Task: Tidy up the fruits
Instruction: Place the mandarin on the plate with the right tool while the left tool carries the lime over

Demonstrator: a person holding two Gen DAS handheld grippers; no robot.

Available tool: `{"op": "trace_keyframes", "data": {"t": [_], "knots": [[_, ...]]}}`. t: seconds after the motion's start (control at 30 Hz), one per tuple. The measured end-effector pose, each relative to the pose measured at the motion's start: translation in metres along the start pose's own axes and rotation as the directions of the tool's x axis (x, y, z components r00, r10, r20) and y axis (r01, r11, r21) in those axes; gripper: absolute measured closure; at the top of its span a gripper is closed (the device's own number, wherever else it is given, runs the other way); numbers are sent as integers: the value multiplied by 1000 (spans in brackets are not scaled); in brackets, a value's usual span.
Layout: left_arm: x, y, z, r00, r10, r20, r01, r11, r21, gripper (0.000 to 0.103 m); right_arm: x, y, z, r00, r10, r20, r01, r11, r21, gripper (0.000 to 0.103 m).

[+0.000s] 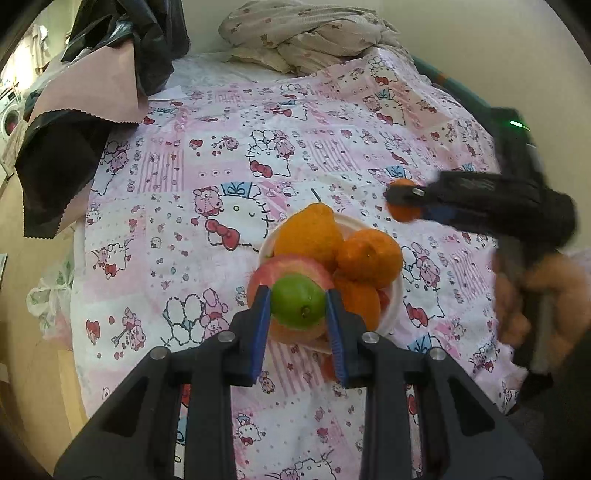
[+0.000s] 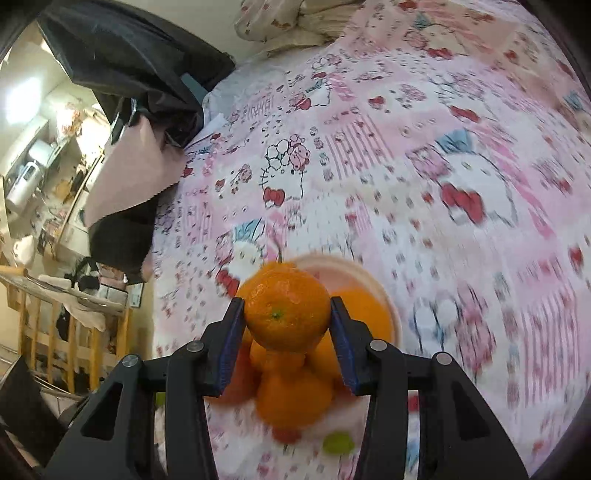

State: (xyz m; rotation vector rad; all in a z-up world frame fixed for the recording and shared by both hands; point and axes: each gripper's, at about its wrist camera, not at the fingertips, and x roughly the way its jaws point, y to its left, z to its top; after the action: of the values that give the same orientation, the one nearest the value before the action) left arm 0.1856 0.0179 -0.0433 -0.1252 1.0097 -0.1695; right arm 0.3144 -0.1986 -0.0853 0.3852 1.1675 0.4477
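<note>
Meanwhile, left claw [image 1: 298, 308] is gripping a green lime [image 1: 297, 301] above the plate [image 1: 393, 306]; right claw [image 2: 287, 323] is holding an orange [image 2: 287, 310].

- A bed [image 1: 207, 258] under a pink cartoon-cat sheet fills most of the view.
- A crumpled blanket [image 1: 306, 33] lies against the pale wall [image 1: 480, 37].
- Black clothing [image 2: 125, 66] hangs at left.
- A wooden rail [image 2: 66, 332] stands below, beside cluttered shelves [image 2: 48, 166].

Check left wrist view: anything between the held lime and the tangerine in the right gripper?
Yes. The plate of piled fruit: an apple, orange citrus. Past it, only bedsheet before the tangerine. Lime is at the pile's near side.
</note>
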Motion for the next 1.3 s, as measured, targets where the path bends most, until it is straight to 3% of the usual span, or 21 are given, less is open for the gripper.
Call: {"op": "trace_keyframes", "data": {"t": [0.17, 0.33, 0.63, 0.9, 0.93, 1.07, 1.17, 1.3], "knots": [[5, 2, 1, 1000, 6, -10, -6, 1000, 13, 77, 45, -5, 23, 999, -22, -34, 21, 1000, -23, 56], [9, 4, 5, 1000, -7, -29, 6, 1000, -6, 77, 78, -15, 19, 996, -23, -86, 22, 1000, -17, 55], [8, 4, 7, 1000, -6, -25, 6, 1000, -13, 77, 74, -30, 19, 997, 23, -80, -18, 998, 60, 44], [4, 6, 7, 1000, 9, -2, -9, 1000, -19, 77, 15, -15, 8, 999, -13, -33, 16, 997, 79, 43], [3, 6, 7, 1000, 12, 0, -12, 1000, -16, 77, 4, -11, 4, 1000, -13, -28, 15, 997, 81, 41], [0, 4, 6, 1000, 5, 13, -4, 1000, -12, 77, -48, 2, -21, 999, -27, 18, 25, 995, 93, 12], [-2, 2, 6, 1000, -7, 16, 7, 1000, -10, 77, -76, 0, -41, 998, -34, 54, 27, 990, 138, 10], [4, -7, 3, 1000, -17, -7, 17, 1000, 14, 77, -86, -12, -68, 998, -47, 39, 38, 980, 193, 9]]}}
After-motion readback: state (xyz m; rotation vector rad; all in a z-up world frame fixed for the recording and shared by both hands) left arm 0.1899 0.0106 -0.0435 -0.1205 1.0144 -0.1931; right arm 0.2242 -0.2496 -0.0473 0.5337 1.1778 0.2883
